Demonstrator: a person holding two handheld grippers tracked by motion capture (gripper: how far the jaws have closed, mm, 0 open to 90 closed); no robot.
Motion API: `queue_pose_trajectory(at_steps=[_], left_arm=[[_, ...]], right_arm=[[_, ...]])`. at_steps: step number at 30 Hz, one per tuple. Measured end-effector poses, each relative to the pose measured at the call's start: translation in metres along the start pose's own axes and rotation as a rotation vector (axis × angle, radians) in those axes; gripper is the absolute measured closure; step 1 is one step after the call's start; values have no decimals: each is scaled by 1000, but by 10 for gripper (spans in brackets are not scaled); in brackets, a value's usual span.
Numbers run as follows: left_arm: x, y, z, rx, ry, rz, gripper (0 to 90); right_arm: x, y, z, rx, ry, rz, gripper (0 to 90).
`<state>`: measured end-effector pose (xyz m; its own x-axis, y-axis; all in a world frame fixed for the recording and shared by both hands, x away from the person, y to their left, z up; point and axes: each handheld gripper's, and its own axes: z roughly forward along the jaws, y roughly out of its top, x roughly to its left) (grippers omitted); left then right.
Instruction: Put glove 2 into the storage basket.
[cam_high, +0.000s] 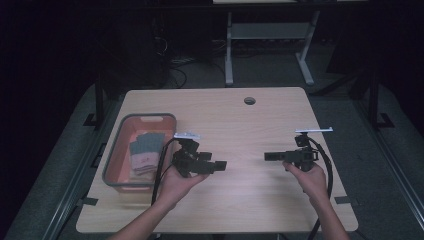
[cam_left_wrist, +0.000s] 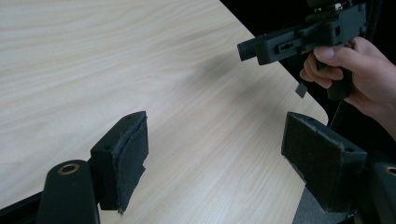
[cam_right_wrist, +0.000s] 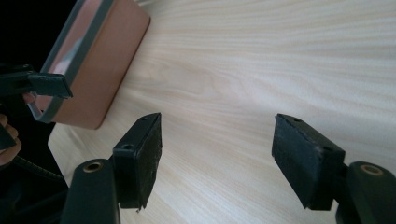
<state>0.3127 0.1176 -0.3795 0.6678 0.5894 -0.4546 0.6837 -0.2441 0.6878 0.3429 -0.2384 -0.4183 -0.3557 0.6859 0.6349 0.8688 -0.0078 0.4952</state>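
High view: you've got one claw in each hand, so 2 total, both hovering over the bare middle of the worktop (cam_high: 260, 115) and pointing at each other. Left claw (cam_high: 220, 165) sits just right of the bin (cam_high: 116, 150), right claw (cam_high: 270, 156) is well apart from it, over by the worktop's right side. There's 1 bin, pinkish w/ a grey rim, and inside it a small stack of folded cloths (cam_high: 145, 152). I count maybe 3-4, too small to tell for sure.

Left gripper view: the left claw's jaws stand wide apart w/ nothing between them, just wood grain. Your right hand (cam_left_wrist: 355, 74) shows farther off w/ its own gripper.

Right gripper view: same deal, the right claw's jaws are spread and empty, bin (cam_right_wrist: 100, 60) off to the upper left.

My guess is you're at the start, pre-grab. The cloths are all in the bin, untouched. Next move prob calls for swinging the left claw over the rim and down onto the top cloth, pinching only 1 layer.
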Motion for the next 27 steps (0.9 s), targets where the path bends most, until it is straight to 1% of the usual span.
queue_pose_trajectory(at_steps=[5,7,8,9,10,11,15,16,17,20,22,25,27], left_arm=[[-2,-9,2,-7,4,7,232],[-2,-13,3,-7,0,6,232],[-2,-15,4,-10,-2,8,233],[-3,-17,5,-8,-6,13,233],[-3,-18,5,-3,-8,15,233],[-3,-20,6,0,-12,17,233],[-5,-25,9,1,-18,24,232],[-5,-26,9,-1,-22,22,232],[-5,-28,10,-6,-22,23,231],[-6,-32,11,-4,-33,22,231],[-6,-37,12,-9,-46,26,231],[-9,-46,13,-5,-45,42,231],[-9,-51,14,-11,-49,35,231]], right_arm=[[1,-8,0,-4,1,-18,322],[1,-10,0,-1,8,-16,317],[0,-11,0,-6,7,-25,310],[0,-12,0,-1,2,-19,305],[0,-14,0,-3,3,-25,305],[-1,-16,-1,-5,10,-21,304],[-2,-20,-2,-3,2,-24,302],[-3,-21,-3,-2,8,-24,301],[-3,-23,-3,-1,2,-24,301],[-6,-28,-4,-13,-7,-28,301],[-7,-31,-4,-21,-2,-28,301],[-8,-39,-5,-25,3,-28,301],[-7,-46,-6,-37,7,-30,300]])
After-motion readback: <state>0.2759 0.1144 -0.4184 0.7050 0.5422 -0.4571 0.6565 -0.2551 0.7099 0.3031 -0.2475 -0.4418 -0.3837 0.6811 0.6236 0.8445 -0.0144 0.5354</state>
